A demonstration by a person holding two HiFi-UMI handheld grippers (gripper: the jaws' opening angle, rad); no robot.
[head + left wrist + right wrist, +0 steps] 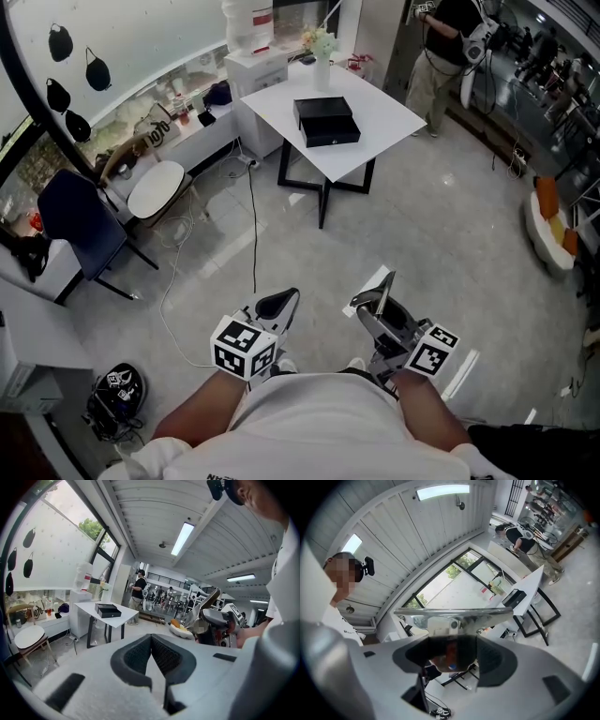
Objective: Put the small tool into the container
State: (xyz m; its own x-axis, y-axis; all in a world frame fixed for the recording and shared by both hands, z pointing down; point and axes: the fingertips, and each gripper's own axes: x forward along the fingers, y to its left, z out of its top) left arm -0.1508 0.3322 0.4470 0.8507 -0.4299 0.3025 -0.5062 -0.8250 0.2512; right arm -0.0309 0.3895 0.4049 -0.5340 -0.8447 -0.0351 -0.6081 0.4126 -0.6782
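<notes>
No legible text anywhere.

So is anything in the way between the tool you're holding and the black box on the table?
Nothing visible. The right gripper holds the metal-bladed tool, and only bare floor lies between it and the white table carrying the black box. A cable runs off to the left.

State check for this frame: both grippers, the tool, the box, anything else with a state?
left gripper: shut, empty.
right gripper: shut on the small tool.
small tool: held, metal blade sticking out past the jaws.
black box: on the white table, far from both grippers; open or closed unclear.
vase: upright on the table.
ceiling light: on.
</notes>
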